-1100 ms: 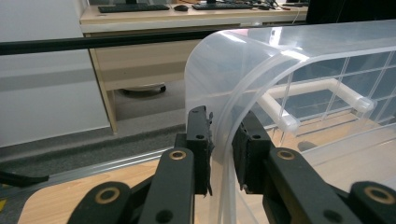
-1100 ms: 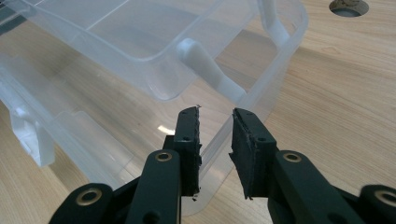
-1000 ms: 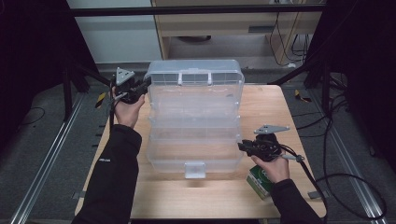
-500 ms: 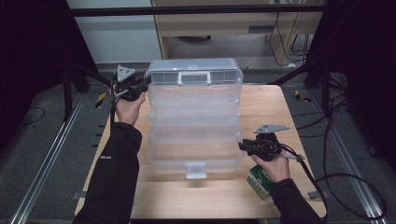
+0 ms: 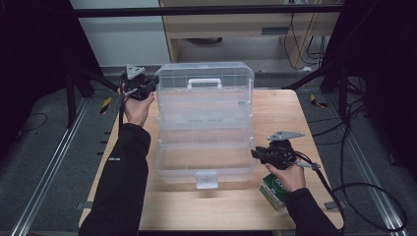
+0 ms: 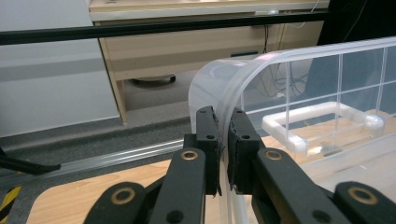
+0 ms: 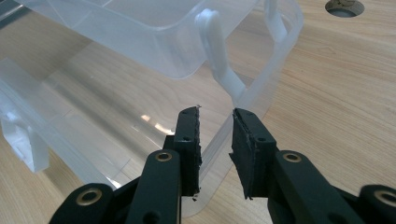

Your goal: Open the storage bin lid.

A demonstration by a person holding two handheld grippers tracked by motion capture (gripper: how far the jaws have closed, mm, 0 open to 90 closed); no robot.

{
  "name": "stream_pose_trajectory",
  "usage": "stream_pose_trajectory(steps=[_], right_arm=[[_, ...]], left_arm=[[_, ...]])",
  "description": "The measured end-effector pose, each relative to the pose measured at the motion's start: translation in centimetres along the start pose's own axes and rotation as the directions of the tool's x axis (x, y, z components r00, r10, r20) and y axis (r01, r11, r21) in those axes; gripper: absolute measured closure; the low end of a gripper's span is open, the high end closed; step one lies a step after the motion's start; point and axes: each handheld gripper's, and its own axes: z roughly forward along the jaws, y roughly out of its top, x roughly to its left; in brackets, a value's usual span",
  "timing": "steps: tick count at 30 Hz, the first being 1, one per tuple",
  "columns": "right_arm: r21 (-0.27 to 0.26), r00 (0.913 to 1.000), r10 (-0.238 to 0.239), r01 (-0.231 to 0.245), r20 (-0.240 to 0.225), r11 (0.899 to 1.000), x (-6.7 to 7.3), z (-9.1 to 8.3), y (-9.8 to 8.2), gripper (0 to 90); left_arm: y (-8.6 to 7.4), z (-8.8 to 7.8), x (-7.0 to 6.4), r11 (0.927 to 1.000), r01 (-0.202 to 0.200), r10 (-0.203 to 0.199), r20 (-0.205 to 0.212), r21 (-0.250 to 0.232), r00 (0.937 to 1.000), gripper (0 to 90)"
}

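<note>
Tongs on our left (image 5: 153, 86) are clamped on the rim of the clear lid (image 5: 204, 91) at its far left corner, the jaws having just closed further onto the thin plastic wall between them, so we can swing that lid about its hinge. Our right tongs (image 5: 254, 154) straddle the near right rim of the storage box (image 5: 206, 162); in the right gripper view the pads (image 7: 189, 140) stand slightly apart with the wall between them, and we judge they steady the base while the lid moves. That transparent box lies open in the middle of the bench (image 5: 275, 108), its white handle (image 5: 204, 82) at the far edge of the lid and a white latch (image 5: 206, 179) on the near wall. A green carton (image 5: 274, 191) sits just right of the box's near corner, under our right hand (image 5: 287, 174), and seems the only thing close enough to catch. Beyond the box stand a black crossbar (image 6: 154, 29) and a pale wooden cabinet (image 6: 187, 46).
</note>
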Motion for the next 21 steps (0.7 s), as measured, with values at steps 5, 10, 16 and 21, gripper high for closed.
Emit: stream_pose_trajectory(steps=[5,10,16,21], right_arm=[[-0.002,1.0,-0.003,0.003,0.002,1.0,0.0,0.0,0.0,72.0],[0.007,1.0,-0.005,0.005,-0.001,1.0,0.1,0.0,-0.1,71.0],[0.009,1.0,0.0,0.0,-0.002,1.0,0.1,-0.1,0.0,71.0],[0.009,1.0,0.0,0.0,-0.001,1.0,0.1,0.0,-0.1,71.0]], left_arm=[[0.1,0.9,0.1,0.9998,0.008,-0.008,-0.01,0.017,0.9999,84.7],[0.0,1.7,0.3,0.9996,0.009,-0.009,-0.016,0.025,0.9998,84.7],[-0.2,2.6,0.6,0.9991,0.028,-0.027,-0.019,0.033,0.9994,84.7],[-0.3,3.4,0.6,0.9985,0.037,-0.036,-0.026,0.039,0.999,84.7]])
